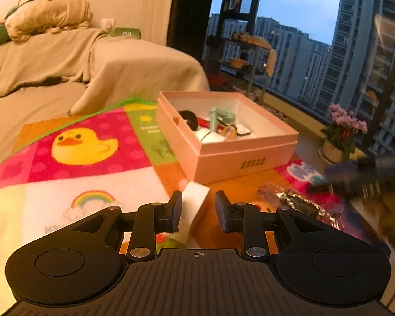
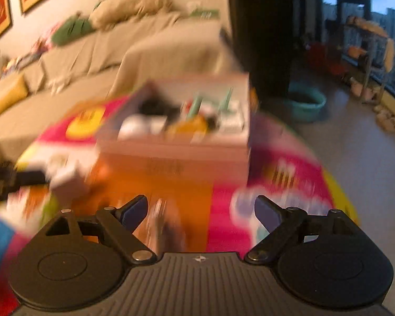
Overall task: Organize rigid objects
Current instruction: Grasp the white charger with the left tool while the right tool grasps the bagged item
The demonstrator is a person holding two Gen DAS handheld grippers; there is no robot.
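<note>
One small white box (image 1: 194,205) sits between L gripper (image 1: 198,212) jaws, narrow-set, grip unclear, w/ pink box (image 1: 239,158) just ahead-right on mat (image 1: 92,179); R gripper (image 2: 200,214) wide, empty, over foil packet (image 1: 300,201).

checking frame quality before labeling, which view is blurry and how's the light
Left wrist view: mostly sharp, the pink box and duck mat read clearly under warm orange indoor light, blue dusk outside the window; only the right gripper at the edge is smeared. Right wrist view: heavy motion blur across box and mat, only its own fingers crisp. Fisheye bending in both.
</note>
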